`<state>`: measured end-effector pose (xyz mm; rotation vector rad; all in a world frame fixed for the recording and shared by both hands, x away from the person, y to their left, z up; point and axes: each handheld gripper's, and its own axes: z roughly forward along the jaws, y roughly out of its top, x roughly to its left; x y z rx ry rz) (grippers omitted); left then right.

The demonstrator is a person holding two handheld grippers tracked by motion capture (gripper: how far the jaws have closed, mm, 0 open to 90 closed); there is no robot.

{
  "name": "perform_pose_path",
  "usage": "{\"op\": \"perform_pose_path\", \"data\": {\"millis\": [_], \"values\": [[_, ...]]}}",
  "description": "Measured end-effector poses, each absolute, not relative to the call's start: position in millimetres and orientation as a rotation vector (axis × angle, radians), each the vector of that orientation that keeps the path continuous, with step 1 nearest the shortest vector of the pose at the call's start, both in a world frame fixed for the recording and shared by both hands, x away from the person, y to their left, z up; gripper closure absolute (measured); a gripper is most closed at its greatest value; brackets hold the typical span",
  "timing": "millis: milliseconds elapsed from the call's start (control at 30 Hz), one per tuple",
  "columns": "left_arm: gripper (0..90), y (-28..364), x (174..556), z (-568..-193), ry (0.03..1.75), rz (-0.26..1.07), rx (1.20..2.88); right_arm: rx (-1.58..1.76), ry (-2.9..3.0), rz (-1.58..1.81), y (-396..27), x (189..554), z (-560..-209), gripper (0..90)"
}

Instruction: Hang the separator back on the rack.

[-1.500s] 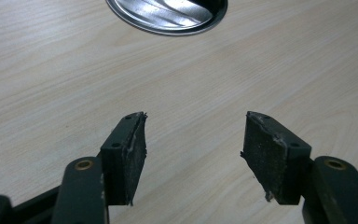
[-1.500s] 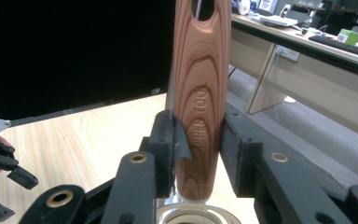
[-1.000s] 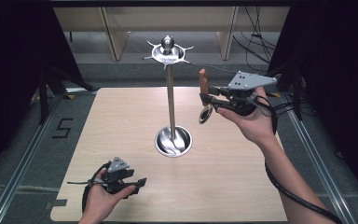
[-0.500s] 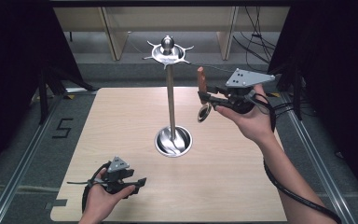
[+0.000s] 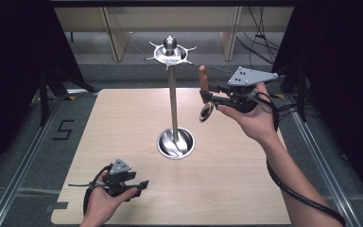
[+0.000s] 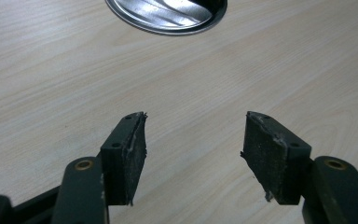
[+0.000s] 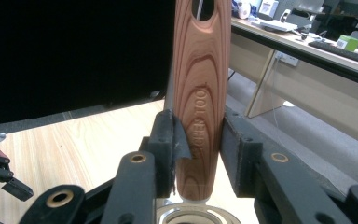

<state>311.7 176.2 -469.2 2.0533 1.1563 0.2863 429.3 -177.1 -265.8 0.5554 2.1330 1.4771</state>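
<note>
On the wooden handle [image 7: 200,93] some letters are pressed into the wood, running along its length. They look like "OOL" followed by more letters, but I cannot read them with certainty. On the floor to the left of the table [image 5: 123,137] there is a black mark that looks like the figure "5" [image 5: 62,130].

There are two grippers, one utensil and one metal stand. The right gripper [image 5: 207,97] is held above the right part of the table, and its jaws are closed on the handle from both sides. The handle stands upright, and the metal head of the utensil [image 5: 205,112] hangs under the jaws, near the pole of the stand [image 5: 172,99] but apart from it.

The left gripper [image 6: 193,140] rests low over the near edge of the table. Its jaws stand wide apart with nothing between them, and the round base [image 6: 168,16] of the stand lies in front.
</note>
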Motion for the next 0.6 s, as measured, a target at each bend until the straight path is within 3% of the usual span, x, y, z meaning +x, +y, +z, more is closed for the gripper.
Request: {"op": "perform_pose_path", "data": {"millis": [600], "values": [[38.3,179,312,-468,1.133,0.275,2.088,0.541,2.181,1.489,-164,440,-252,68.5]]}}
